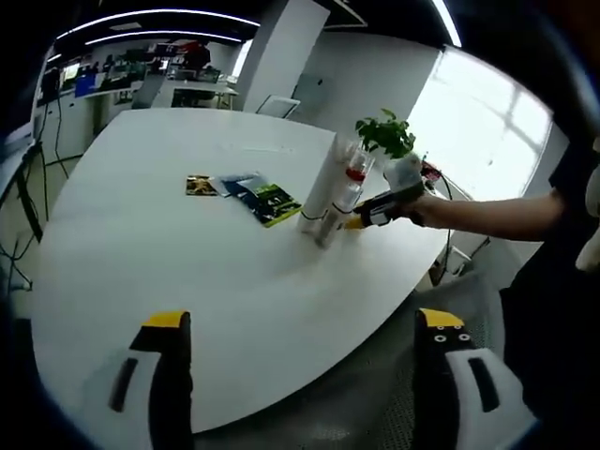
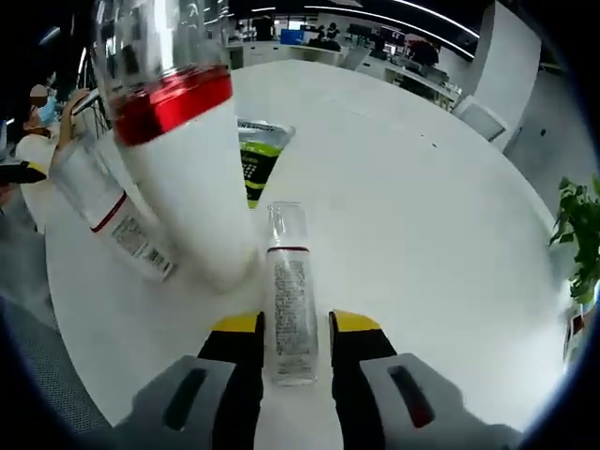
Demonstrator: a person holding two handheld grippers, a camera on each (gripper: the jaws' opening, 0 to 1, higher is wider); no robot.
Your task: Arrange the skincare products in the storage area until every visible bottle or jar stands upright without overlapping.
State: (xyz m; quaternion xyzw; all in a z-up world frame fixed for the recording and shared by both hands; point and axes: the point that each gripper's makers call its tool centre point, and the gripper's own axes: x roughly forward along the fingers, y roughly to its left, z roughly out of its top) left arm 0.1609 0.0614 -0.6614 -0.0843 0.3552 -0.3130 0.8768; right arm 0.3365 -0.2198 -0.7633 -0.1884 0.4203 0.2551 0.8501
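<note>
White and round, the tabletop (image 2: 441, 216) carries our bottles. Our right gripper (image 2: 295, 328) pinches a slim clear bottle with white label (image 2: 287, 300) lying flat. At its ten o'clock stands a tall white bottle with red band (image 2: 178, 159); beyond it lies a green sachet (image 2: 255, 155). Our left gripper (image 1: 305, 323) hovers spread, holding nothing.

The counter (image 2: 422, 187) was plain white, the big bottle (image 2: 183, 150) was white with a red band and clear cap, the small clear bottle (image 2: 289, 300) had a thin red ring, the packet (image 2: 255, 155) was green and black, and the right hand-held gripper (image 2: 295, 328) was yellow-tipped black.
</note>
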